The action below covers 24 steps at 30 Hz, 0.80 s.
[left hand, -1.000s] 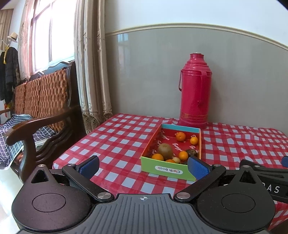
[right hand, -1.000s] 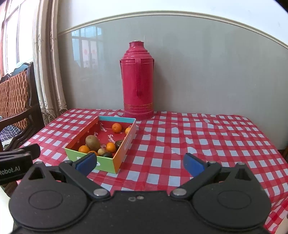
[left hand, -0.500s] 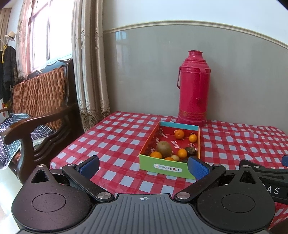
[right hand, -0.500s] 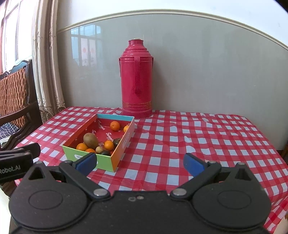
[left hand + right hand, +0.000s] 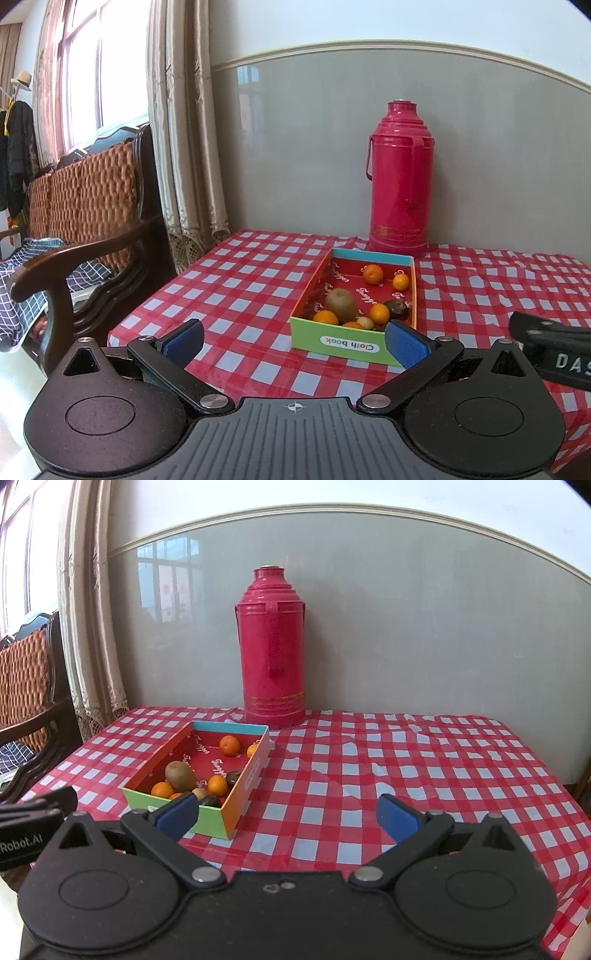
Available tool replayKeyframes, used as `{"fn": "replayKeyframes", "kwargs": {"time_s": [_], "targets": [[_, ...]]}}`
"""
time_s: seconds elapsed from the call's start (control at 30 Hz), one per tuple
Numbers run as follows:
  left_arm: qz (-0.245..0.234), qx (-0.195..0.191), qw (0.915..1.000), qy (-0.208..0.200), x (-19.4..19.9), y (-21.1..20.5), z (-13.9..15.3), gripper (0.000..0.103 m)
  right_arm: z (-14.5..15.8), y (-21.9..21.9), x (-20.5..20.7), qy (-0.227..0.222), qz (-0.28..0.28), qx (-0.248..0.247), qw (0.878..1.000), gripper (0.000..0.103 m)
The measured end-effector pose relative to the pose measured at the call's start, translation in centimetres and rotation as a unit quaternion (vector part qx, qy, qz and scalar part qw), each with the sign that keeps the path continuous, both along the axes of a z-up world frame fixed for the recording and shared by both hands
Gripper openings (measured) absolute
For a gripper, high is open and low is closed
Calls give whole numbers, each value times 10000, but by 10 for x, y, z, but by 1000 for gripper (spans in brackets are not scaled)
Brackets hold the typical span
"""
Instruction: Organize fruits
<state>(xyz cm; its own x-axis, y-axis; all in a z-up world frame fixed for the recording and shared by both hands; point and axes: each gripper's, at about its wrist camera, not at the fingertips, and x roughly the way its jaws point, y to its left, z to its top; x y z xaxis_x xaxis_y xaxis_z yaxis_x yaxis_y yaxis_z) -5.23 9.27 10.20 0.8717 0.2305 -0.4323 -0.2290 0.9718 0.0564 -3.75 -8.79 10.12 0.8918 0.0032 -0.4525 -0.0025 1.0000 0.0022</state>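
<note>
Grey-panelled wall and a curtained window back a bench (image 5: 406, 760) under a red-and-white checked cloth, with a dark wooden chair (image 5: 92, 229) off its left edge. Over the last second both cameras have drawn back and away from the bench: the box and flask now sit smaller and farther off in each view, and more of the near edge shows. Nothing on the bench has shifted. That reads as the pair settling at a start or rest pose, so the sorting looks either not yet begun or already finished; the pictures alone do not decide which.

One tall red thermos flask (image 5: 272, 646) stands at the back edge, upright, just behind the box. One shallow cardboard box (image 5: 343, 343), green-fronted and marked "Cloth book", lies left of centre with its short side toward the near edge. Every fruit is inside it. One brown kiwi (image 5: 180, 775) rests mid-box. Small oranges (image 5: 373, 274) number five as far as can be made out, one half hidden by the front wall. Two dark fruits and one pale small one lie at the near right corner, though their kind is hard to tell.

Left gripper (image 5: 295, 341) and right gripper (image 5: 288, 816) both hover short of the near edge, jaws spread wide, holding nothing.
</note>
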Motion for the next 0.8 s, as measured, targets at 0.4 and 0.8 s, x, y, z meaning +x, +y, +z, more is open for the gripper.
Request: {"fn": "replayKeyframes", "kwargs": {"time_s": [0.4,0.8], "targets": [[4,25,10000,24,3,0,-2,103,-2,5,0,39,69,-46,10000,97],[-19,-9,10000,38,4,0,-4,103,-1,7,0,58,116,-68,9999,97]]}}
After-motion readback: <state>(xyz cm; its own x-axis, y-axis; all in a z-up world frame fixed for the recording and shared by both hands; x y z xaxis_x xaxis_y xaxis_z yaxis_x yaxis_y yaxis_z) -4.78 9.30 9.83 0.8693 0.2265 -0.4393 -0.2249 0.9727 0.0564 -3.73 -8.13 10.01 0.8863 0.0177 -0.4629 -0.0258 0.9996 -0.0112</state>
